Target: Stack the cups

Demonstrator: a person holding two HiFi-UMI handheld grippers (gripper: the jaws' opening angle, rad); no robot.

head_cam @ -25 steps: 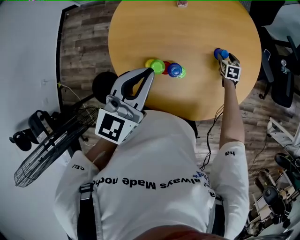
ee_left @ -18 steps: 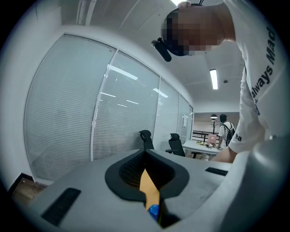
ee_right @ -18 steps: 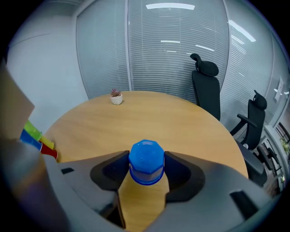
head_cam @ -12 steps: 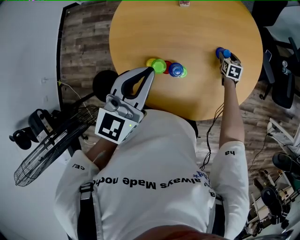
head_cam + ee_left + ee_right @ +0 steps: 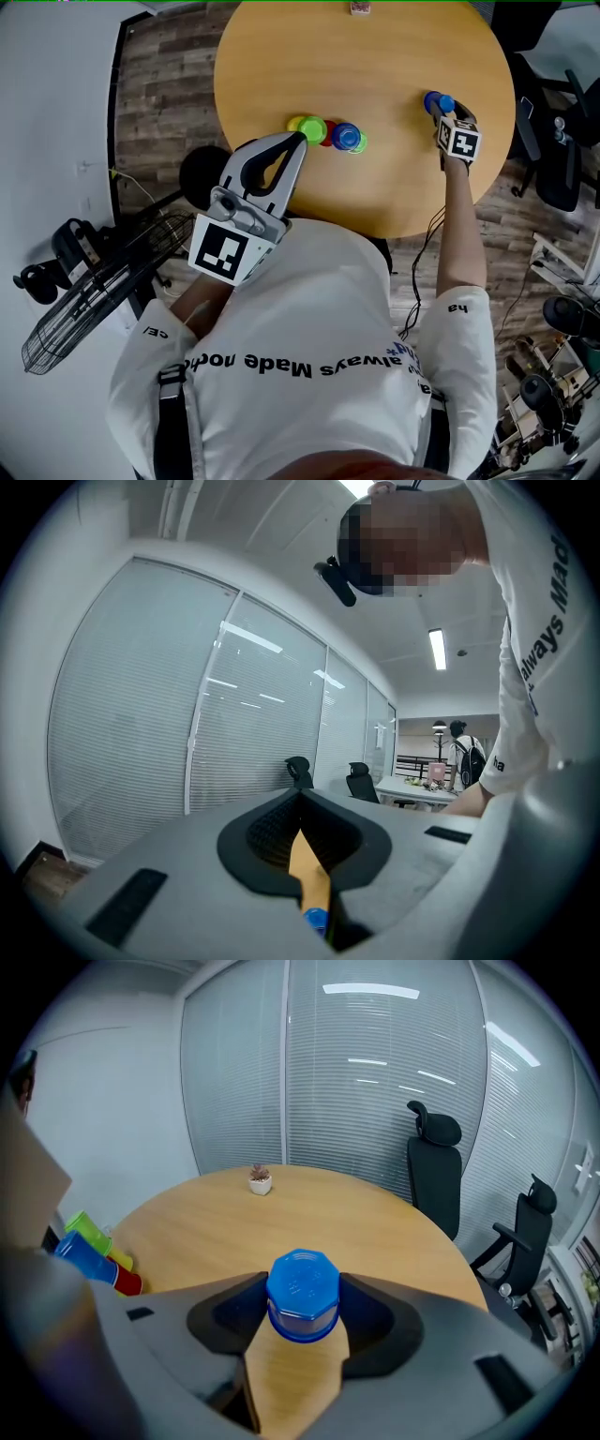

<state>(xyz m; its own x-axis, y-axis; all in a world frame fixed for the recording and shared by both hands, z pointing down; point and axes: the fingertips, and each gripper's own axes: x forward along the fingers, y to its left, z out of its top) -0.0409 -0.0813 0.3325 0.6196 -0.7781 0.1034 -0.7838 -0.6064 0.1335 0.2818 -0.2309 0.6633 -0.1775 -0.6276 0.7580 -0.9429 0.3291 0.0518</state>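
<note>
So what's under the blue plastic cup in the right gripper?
Only the bare round wooden table shows below the upturned blue plastic cup clamped by the jaws of the right gripper. The cup's body covers its rim and the spot directly beneath, so nothing there can be checked.

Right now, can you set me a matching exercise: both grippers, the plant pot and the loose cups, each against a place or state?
Things:
1. left gripper
2. right gripper
3. plant pot
4. loose cups

Places or states:
A. at the far edge of the table
B. shut on a blue cup
C. shut, holding nothing
D. bunched together near the left gripper

Pairs: 1-C, 2-B, 3-A, 4-D
</note>
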